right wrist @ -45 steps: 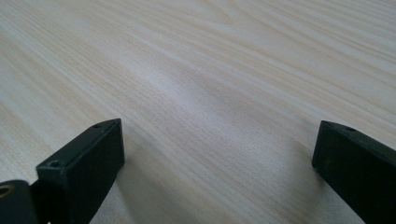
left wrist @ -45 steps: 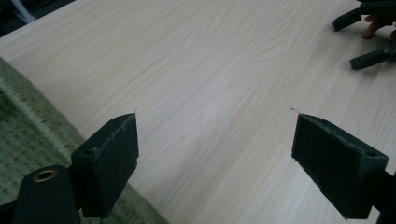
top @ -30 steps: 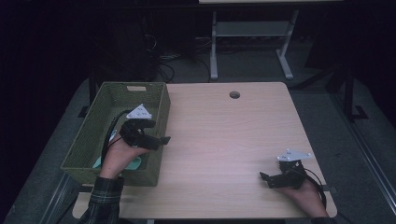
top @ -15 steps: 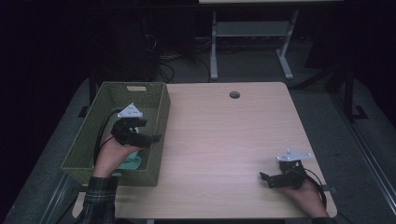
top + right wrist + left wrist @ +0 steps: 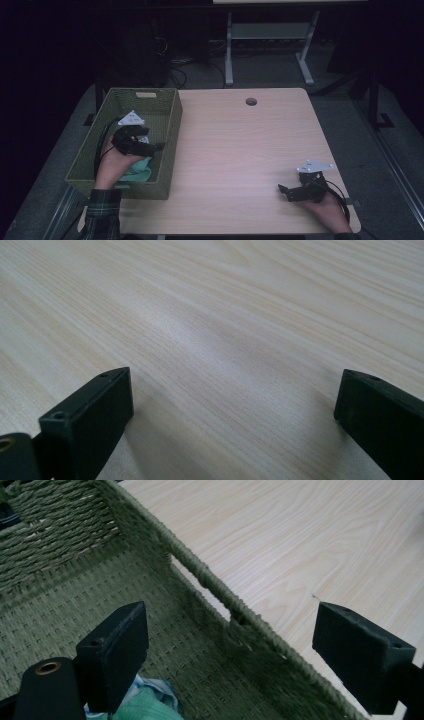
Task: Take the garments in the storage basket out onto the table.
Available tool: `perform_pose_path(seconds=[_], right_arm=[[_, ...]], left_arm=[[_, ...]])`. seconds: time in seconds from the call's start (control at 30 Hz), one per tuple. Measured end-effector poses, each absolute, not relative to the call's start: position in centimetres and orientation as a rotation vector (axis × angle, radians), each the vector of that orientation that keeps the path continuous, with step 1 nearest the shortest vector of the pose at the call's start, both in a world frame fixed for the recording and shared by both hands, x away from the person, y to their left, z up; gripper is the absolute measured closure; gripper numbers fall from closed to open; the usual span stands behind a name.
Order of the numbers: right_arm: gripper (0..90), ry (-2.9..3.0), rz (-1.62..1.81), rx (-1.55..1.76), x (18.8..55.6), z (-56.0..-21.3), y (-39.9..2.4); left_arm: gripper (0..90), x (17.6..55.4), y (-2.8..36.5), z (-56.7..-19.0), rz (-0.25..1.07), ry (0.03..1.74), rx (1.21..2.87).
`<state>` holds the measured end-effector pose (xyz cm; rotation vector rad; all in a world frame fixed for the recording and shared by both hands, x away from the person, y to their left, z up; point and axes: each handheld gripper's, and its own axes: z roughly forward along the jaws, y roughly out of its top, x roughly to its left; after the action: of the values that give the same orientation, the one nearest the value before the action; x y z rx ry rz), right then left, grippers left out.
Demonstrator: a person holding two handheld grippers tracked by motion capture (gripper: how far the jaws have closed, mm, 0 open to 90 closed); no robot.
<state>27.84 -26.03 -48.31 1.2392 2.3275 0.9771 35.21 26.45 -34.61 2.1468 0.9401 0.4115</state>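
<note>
Dim floor and cables surround a pale wooden worktop (image 5: pixel 240 150) in the high view. A green woven basket (image 5: pixel 172 125) stands along the worktop's left edge, its long axis running from near edge to far edge. The left tongs (image 5: pixel 152 148) hang inside it, over its near half and close to the right wall, above a crumpled mint-green cloth (image 5: pixel 140 169) lying near the basket's front right corner. The cloth has no clear long axis. The right tongs (image 5: pixel 284 192) rest near the worktop's front right corner, probably parked there to keep out of the way.

Seen from the left gripper view, the left tongs (image 5: pixel 230 655) stand wide open and hold nothing; one jaw is over the basket floor, the other reaches past the basket wall (image 5: pixel 220 590) with its handle slot. The cloth (image 5: pixel 150 702) peeks out just below the inner jaw, untouched. The open stance suits either a pickup or a release.

From the right gripper view, the right tongs (image 5: pixel 230 420) are spread wide over bare wood (image 5: pixel 215 315), empty.
</note>
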Motion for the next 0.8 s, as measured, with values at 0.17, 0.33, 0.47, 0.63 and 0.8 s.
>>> perform_pose_path(seconds=[0.17,0.33,0.47,0.63,0.8], right_arm=[[1.9,2.328,0.978,1.238,27.8,-48.3,-26.0],[1.9,2.328,0.977,1.237,27.8,-48.3,-26.0],[1.9,2.327,0.977,1.238,27.8,-48.3,-26.0],[1.9,2.327,0.977,1.238,27.8,-48.3,-26.0],[1.9,2.327,0.977,1.238,27.8,-48.3,-26.0]], left_arm=[[14.1,35.3,27.0,-34.8,0.417,0.957,2.139],[14.1,35.3,27.8,-34.9,0.42,0.976,2.128],[14.2,35.4,28.4,-35.3,0.423,0.994,2.121],[14.2,35.5,29.1,-35.6,0.427,1.013,2.106],[14.2,35.6,29.8,-36.2,0.434,1.026,2.124]])
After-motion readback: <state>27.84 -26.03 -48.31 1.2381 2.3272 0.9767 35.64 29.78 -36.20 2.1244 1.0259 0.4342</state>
